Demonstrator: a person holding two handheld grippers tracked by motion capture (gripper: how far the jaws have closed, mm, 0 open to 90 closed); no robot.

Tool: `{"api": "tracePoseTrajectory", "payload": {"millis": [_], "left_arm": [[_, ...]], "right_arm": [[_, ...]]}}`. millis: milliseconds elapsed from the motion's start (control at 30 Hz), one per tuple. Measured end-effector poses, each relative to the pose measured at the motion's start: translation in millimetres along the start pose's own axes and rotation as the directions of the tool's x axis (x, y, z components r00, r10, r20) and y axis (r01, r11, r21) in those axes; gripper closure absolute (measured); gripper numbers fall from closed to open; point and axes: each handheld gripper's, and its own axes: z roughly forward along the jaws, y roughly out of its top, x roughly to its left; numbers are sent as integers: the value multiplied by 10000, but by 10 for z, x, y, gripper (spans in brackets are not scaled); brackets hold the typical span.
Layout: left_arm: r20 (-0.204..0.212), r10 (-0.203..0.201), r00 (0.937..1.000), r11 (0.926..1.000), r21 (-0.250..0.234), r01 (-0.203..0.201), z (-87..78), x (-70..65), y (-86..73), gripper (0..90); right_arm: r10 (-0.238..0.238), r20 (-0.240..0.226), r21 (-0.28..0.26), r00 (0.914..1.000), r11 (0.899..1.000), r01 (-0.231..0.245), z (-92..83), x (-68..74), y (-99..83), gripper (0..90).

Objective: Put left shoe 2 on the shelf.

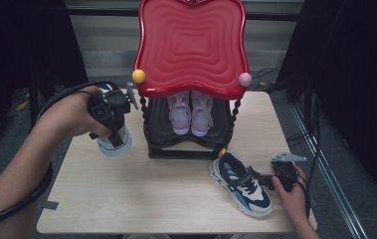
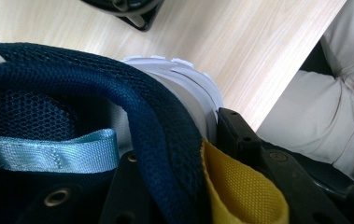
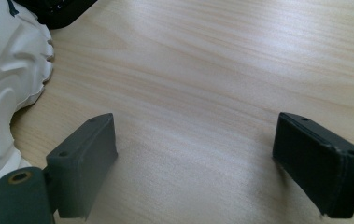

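Note:
A navy, white and blue sneaker (image 1: 115, 144) hangs above the table's left side, toe down. My left gripper (image 1: 111, 130) is shut on its heel. In the left gripper view the jaws clamp the navy mesh collar (image 2: 165, 130), beside a yellow pull tab (image 2: 240, 186) and a light blue strap (image 2: 53, 151). The matching sneaker (image 1: 240, 185) lies on the table at the front right. My right gripper (image 1: 264, 180) rests just to its right, open. In the right gripper view my right gripper (image 3: 195, 126) has bare table between its jaws, and the sneaker's white sole (image 3: 6, 93) sits at the left.
A black shoe rack (image 1: 186, 149) with a red wavy top (image 1: 191, 45) stands at the table's back middle. A pair of pink shoes (image 1: 191, 114) sits on its lower shelf. The wooden table (image 1: 141, 194) has free room in front of the rack.

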Motion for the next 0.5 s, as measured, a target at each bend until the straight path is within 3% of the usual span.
{"api": "tracePoseTrajectory", "payload": {"millis": [500], "left_arm": [[-401,190,9990,9997,-126,-196,-307,-20,121,679]], "right_arm": [[-39,-2,7,10000,10000,39,0,-3,-1,127]]}}
